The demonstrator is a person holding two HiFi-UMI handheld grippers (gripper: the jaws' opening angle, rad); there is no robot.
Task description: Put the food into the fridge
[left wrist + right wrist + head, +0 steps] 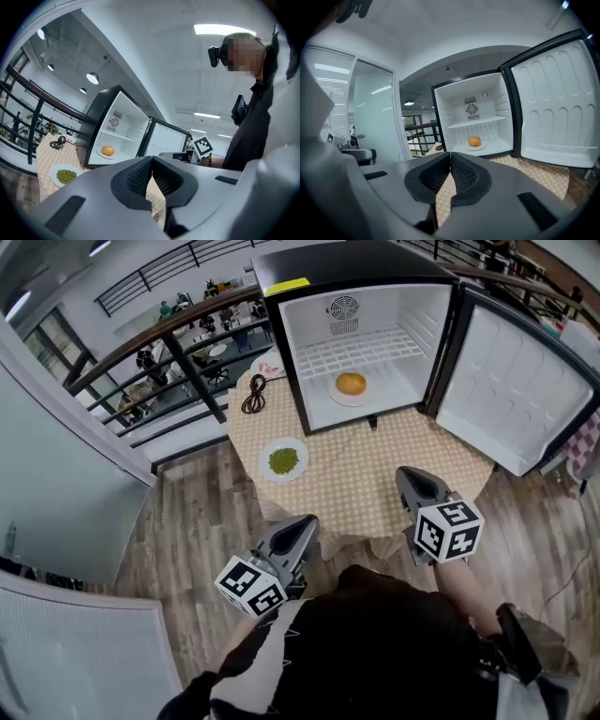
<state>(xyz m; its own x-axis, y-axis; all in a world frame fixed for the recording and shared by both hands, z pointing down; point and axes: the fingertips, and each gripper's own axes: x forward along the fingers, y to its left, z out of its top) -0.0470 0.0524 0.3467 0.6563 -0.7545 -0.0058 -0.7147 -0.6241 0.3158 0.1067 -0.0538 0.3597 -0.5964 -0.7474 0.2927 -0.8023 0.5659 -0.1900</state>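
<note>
A small black fridge [281, 268] stands open on the table, its door [511, 390] swung to the right. Inside on its floor lies a white plate with an orange bun [351, 383] [108, 150] [474, 141]. A white plate of green peas [283, 460] [66, 175] rests on the checked tablecloth [375, 484] in front of the fridge, to the left. My left gripper [305, 528] [151, 164] hangs shut and empty off the table's near-left edge. My right gripper [412, 476] [450, 157] is shut and empty over the table's near-right edge.
A black coiled cable [254, 393] lies on the table left of the fridge. A railing [178, 343] runs behind the table at left. Wooden floor [197, 521] surrounds the table. A glass partition [56, 465] stands at far left.
</note>
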